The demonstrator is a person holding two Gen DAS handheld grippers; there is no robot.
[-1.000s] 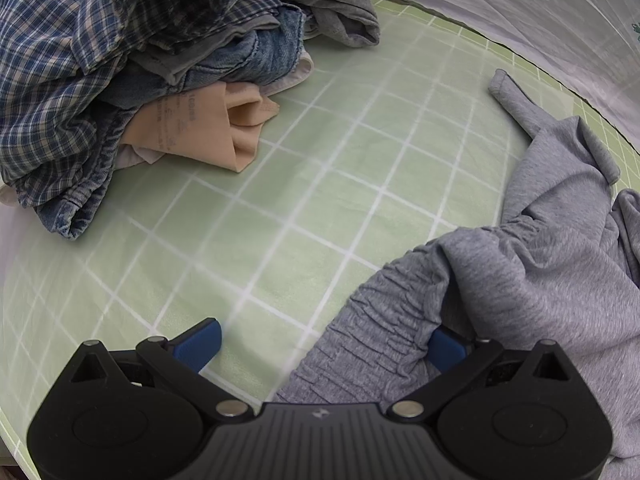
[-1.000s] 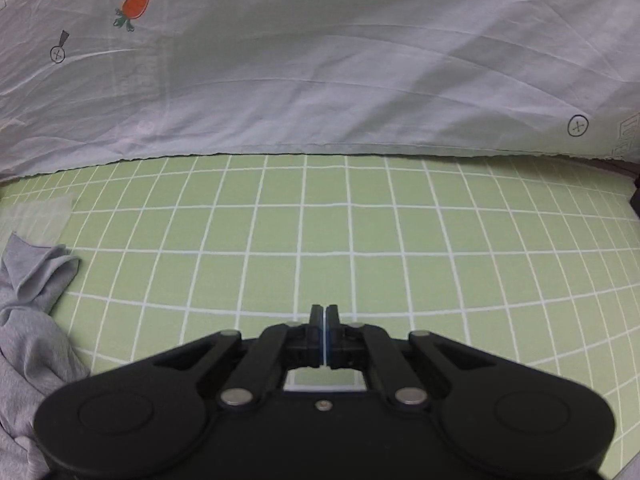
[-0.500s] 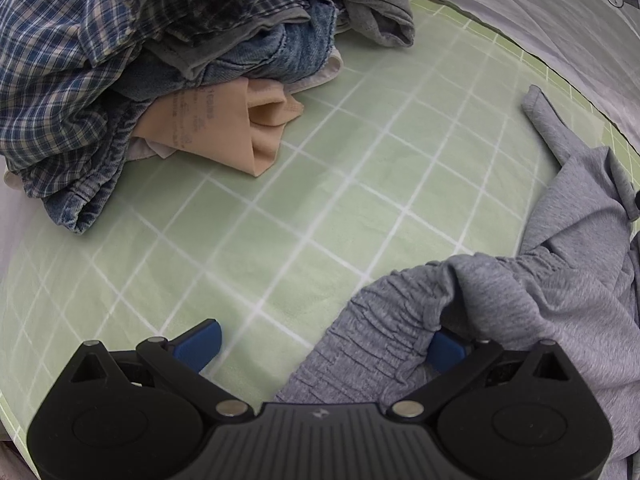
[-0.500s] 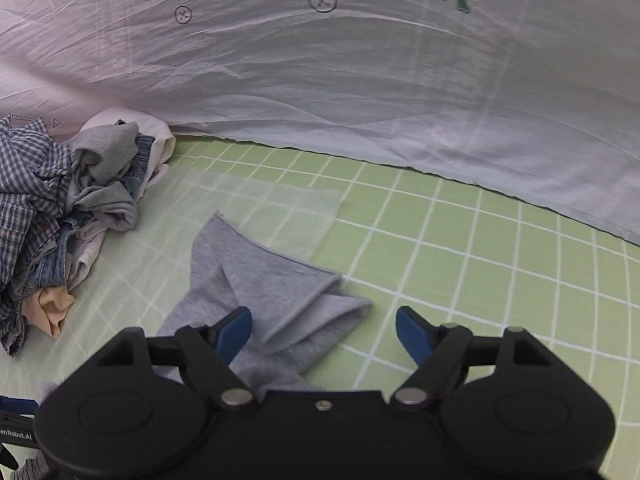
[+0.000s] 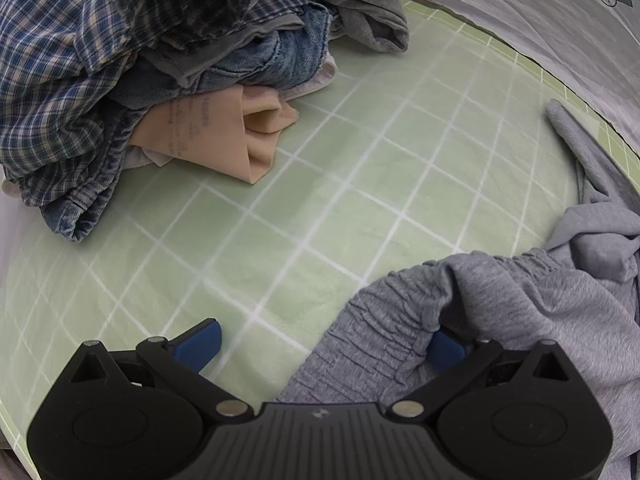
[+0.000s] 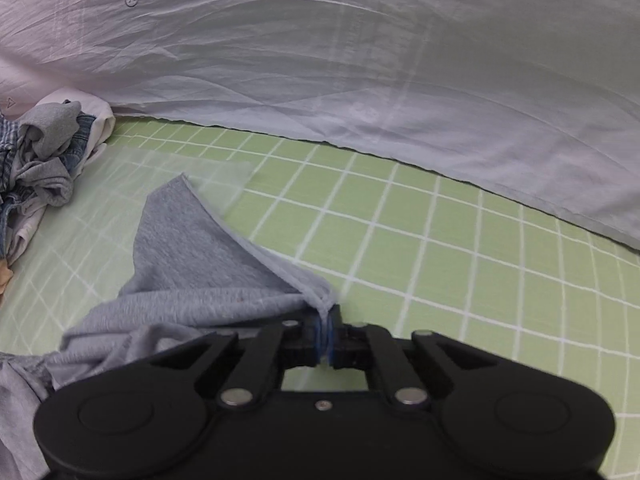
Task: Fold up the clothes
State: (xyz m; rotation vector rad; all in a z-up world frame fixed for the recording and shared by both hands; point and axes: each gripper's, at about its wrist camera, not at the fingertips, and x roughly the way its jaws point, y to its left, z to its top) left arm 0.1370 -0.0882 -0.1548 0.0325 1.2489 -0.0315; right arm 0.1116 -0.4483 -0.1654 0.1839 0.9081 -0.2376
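A grey garment (image 5: 532,300) with a gathered waistband lies crumpled on the green grid mat (image 5: 360,184) at the right of the left wrist view. My left gripper (image 5: 320,344) is open; the waistband lies between its fingers and drapes over the right fingertip (image 5: 444,350). In the right wrist view the same grey garment (image 6: 192,264) stretches to the left. My right gripper (image 6: 325,330) is shut on a folded edge of it.
A pile of clothes (image 5: 140,52) with a plaid shirt, denim and a peach piece (image 5: 224,140) sits at the far left; it also shows in the right wrist view (image 6: 44,160). A white sheet (image 6: 360,80) borders the mat's far side.
My right gripper swung left, opened over the grey garment's edge, then shut on it. My left gripper stayed open over the waistband and shifted slightly.
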